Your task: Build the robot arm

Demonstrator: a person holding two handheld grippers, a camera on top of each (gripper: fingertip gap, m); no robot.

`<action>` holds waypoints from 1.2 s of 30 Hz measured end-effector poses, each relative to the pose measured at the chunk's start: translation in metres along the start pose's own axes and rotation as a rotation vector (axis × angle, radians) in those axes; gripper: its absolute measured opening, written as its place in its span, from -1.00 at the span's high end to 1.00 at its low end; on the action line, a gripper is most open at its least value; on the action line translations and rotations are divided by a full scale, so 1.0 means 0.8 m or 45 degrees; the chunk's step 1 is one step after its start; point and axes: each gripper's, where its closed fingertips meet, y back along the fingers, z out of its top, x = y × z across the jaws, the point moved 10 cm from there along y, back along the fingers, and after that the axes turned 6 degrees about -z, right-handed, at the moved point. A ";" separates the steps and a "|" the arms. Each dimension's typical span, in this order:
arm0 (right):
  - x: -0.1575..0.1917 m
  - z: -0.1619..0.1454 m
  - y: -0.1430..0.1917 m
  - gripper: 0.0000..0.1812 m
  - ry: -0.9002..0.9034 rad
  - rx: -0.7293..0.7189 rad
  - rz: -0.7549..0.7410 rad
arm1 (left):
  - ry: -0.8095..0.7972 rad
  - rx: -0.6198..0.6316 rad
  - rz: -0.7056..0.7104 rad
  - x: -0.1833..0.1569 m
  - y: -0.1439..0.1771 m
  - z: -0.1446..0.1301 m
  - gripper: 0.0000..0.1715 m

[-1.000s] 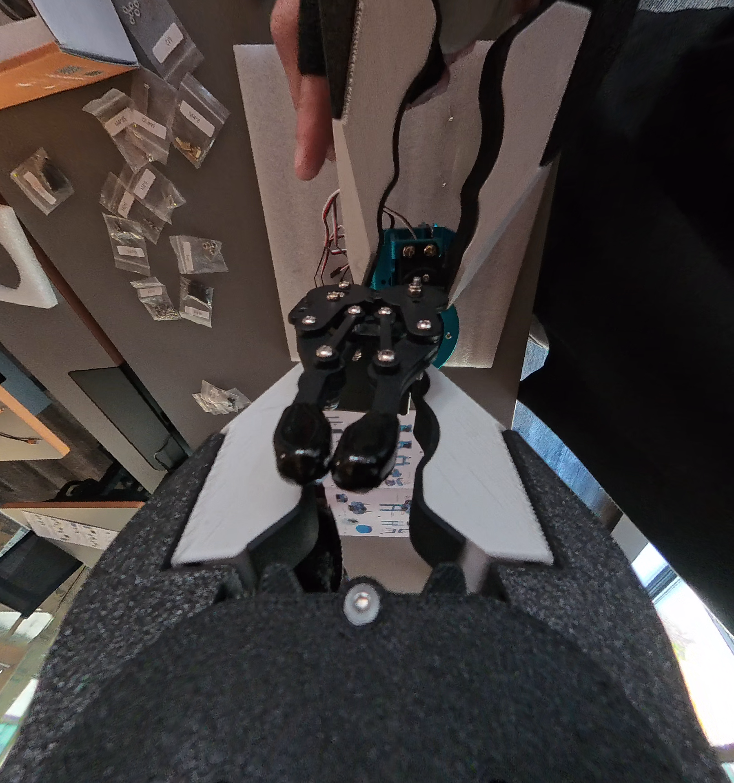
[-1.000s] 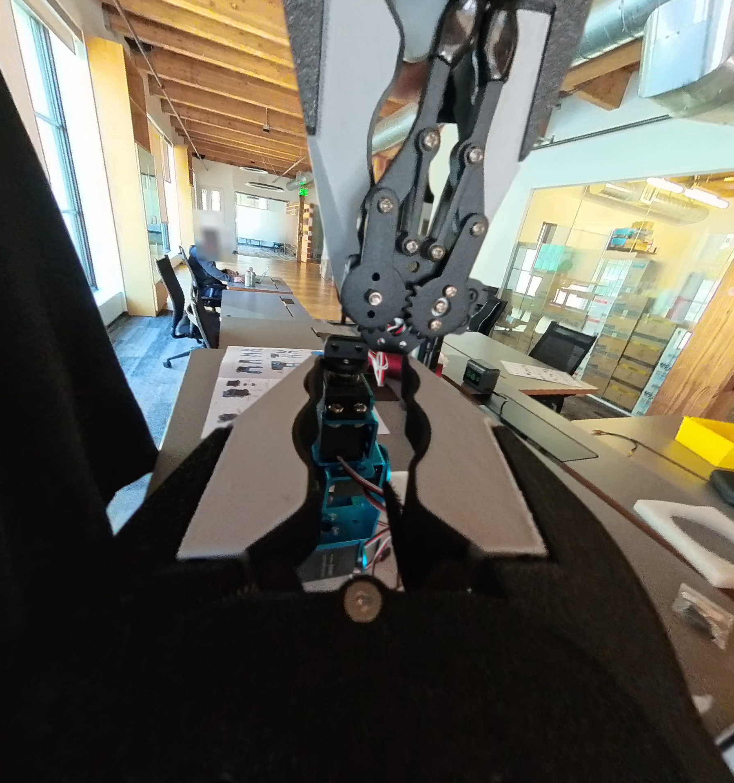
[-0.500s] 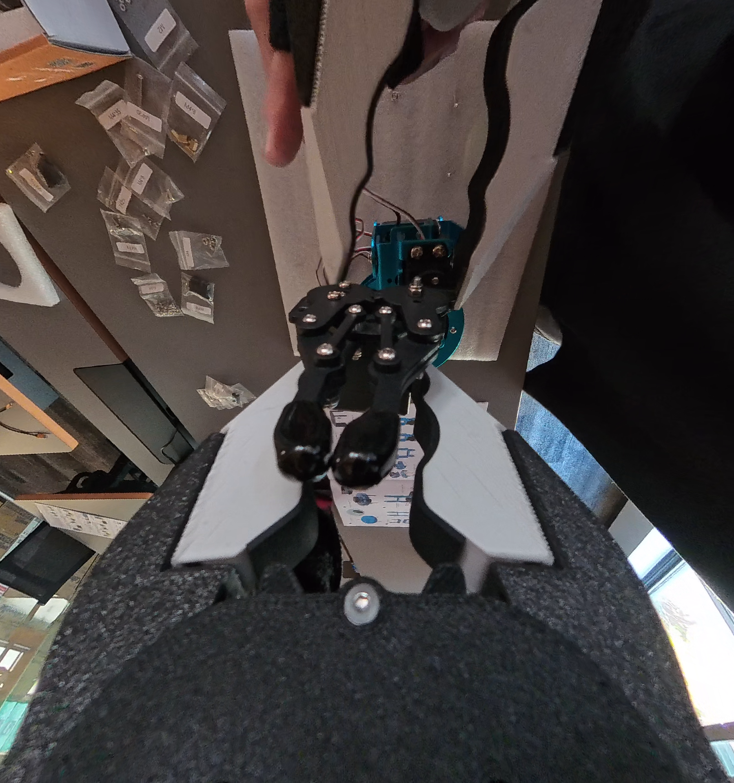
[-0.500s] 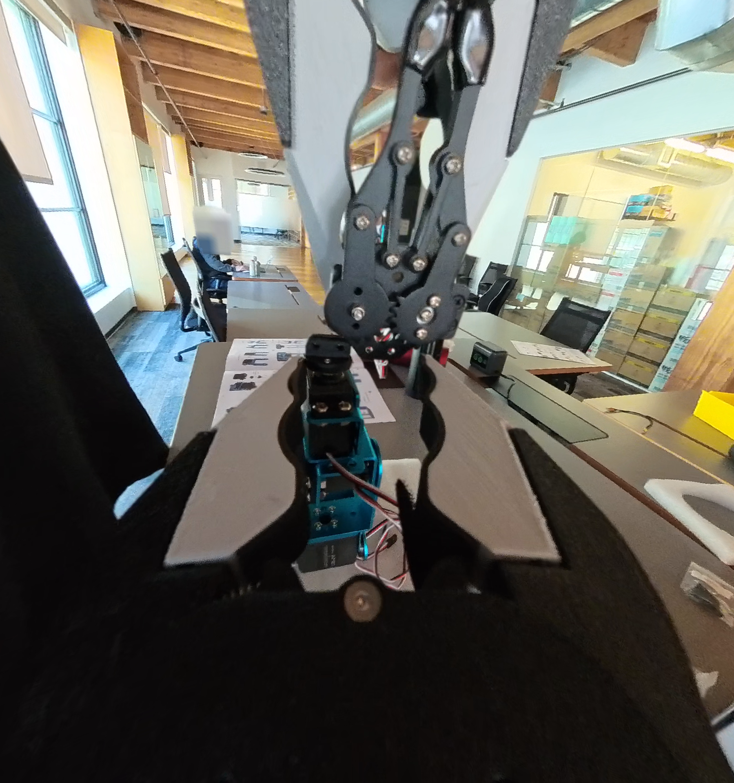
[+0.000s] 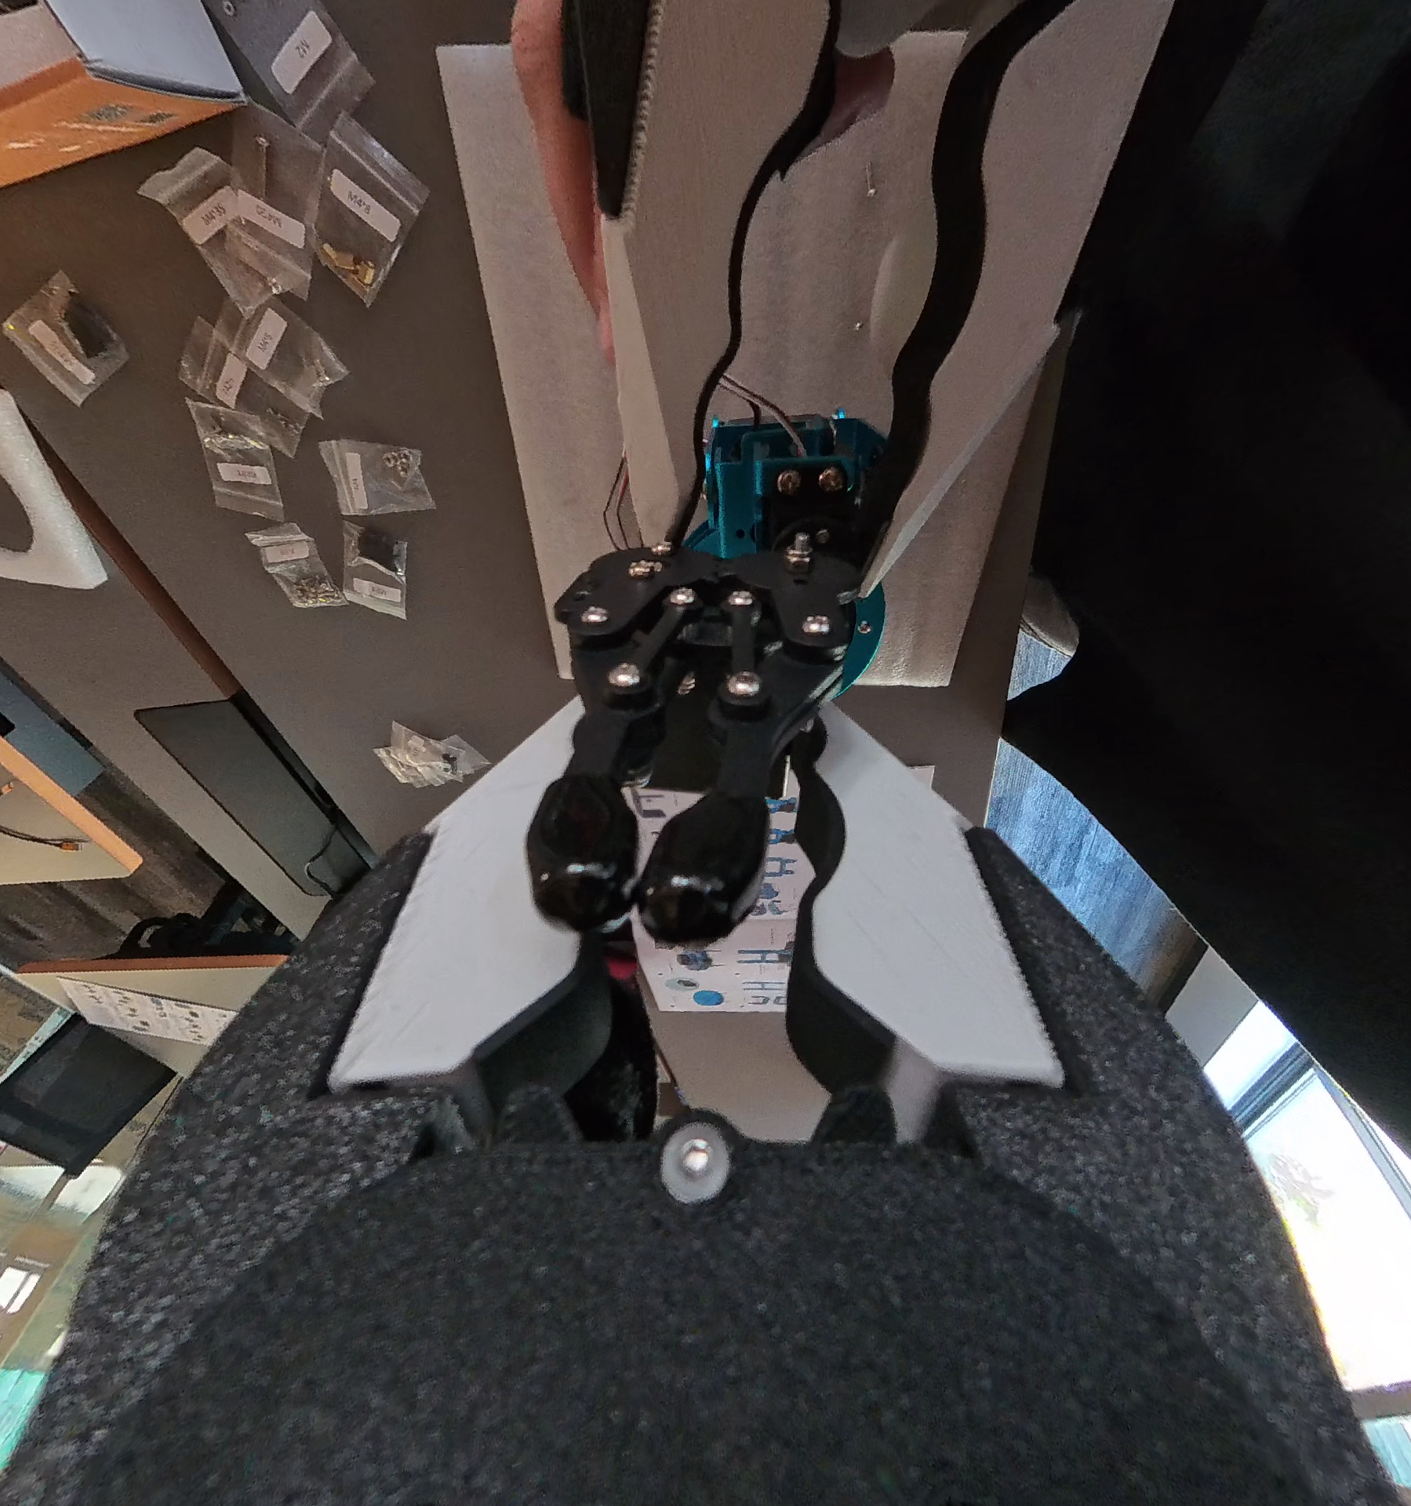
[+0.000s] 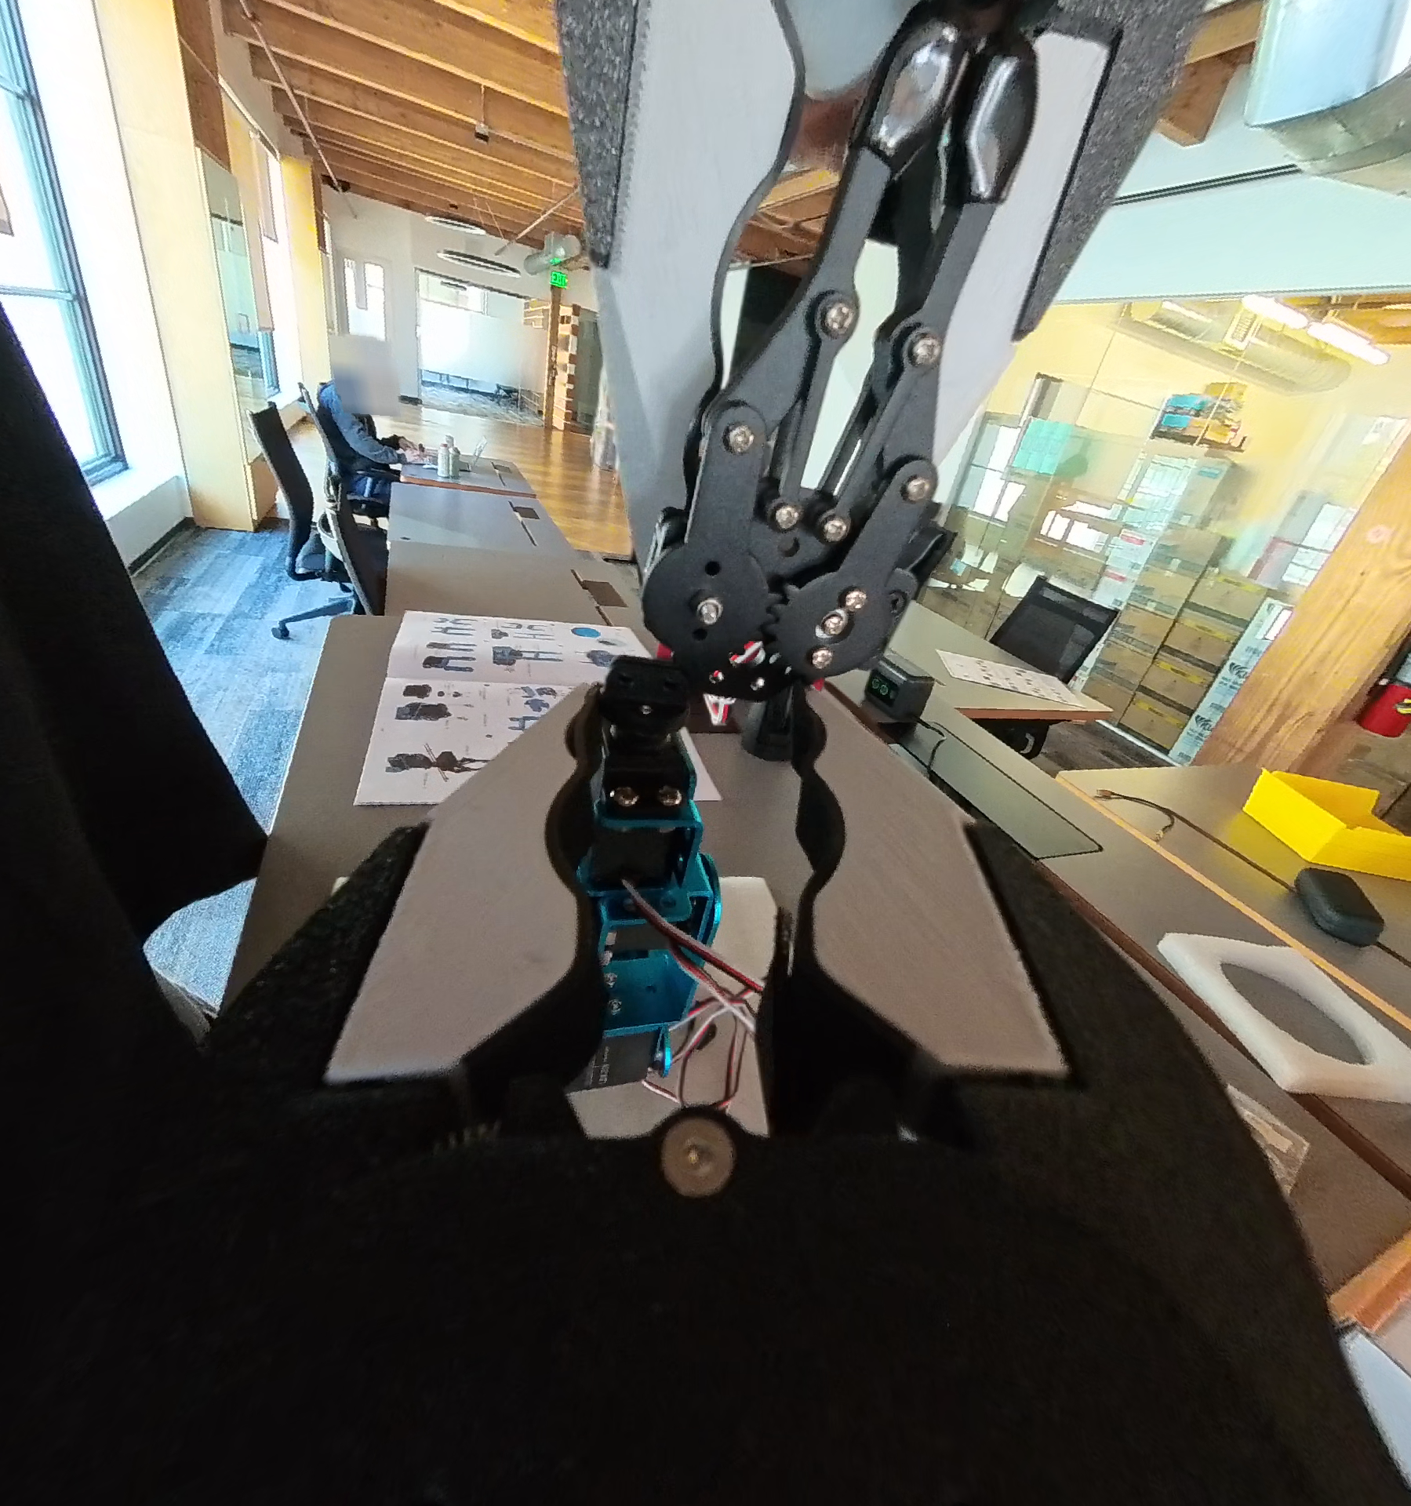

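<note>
**Claw held over the blue servo stack**

Left wrist view: the left gripper is seen closed on the glossy tips of a black claw, which fills the middle of the frame. The grip seems to be a pinch, though the contact itself is hidden. The claw is judged light and stiff in its plates but jointed, so it may fold at its screwed links. The rounded tips look slippery, and the flat plates would give a surer hold. Just beyond it, upper middle, a blue servo stack stands between the fingers of the right gripper, over a white foam sheet. Small parts bags are scattered in the upper left, well apart. The table ends close by at the right, next to dark clothing.

Right wrist view: the stack is pressed to the left finger, with a gap at the other. Whether it is pinched cannot be told. Its metal brackets are judged rigid, but the thin wires at lower centre are fragile, so the bracket sides are the place to hold. The claw's base hangs just above the stack's black top. Open table is left ahead, with a printed sheet beyond. A foam frame lies at the lower right.
</note>
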 end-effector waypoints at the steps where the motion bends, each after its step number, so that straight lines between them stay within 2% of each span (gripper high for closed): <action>1: 0.000 0.000 0.000 0.50 -0.001 0.000 0.006 | 0.001 -0.004 0.000 -0.001 0.000 -0.001 0.48; 36: 0.001 0.004 -0.001 0.60 0.110 0.050 -0.018 | -0.026 -0.029 0.062 -0.006 0.000 -0.004 0.49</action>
